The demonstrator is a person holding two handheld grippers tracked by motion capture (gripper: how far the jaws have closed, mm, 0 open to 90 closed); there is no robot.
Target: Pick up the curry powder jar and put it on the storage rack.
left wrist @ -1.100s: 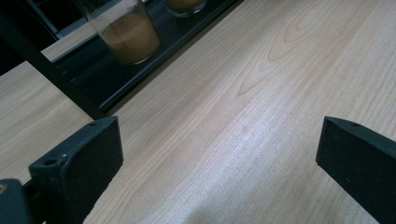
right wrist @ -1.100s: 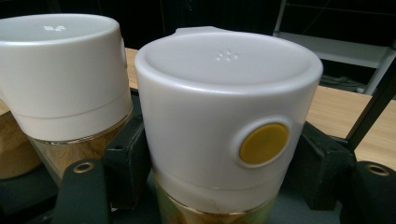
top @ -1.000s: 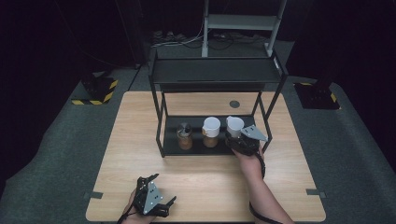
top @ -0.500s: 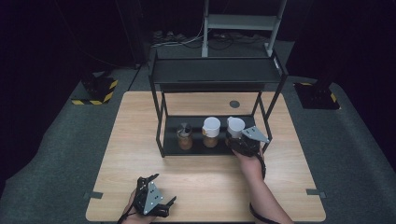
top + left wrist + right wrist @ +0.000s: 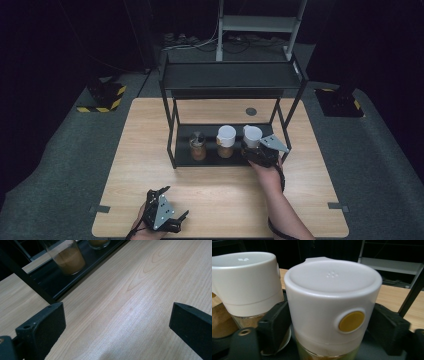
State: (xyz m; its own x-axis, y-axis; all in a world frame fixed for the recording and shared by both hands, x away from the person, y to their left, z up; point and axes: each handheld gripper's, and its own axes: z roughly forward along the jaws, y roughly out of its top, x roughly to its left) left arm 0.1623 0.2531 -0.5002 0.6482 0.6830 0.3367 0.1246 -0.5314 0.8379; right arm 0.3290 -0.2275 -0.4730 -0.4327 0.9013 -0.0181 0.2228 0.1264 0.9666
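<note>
Three jars sit on the rack's [image 5: 172, 135] lower shelf; the right gripper's [image 5: 256, 150] jaws, just opening, flank the rightmost jar [image 5: 332, 307], the middle jar [image 5: 244, 282] crowding beside. Left gripper [image 5: 167, 210] gapes empty.

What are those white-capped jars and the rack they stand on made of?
The right jar seems to have a matte white plastic cap with a yellow button over a clear body, glass or plastic, hard to tell. The middle jar looks alike. The rack looks like black-painted metal, going by its thin, straight bars.
</note>
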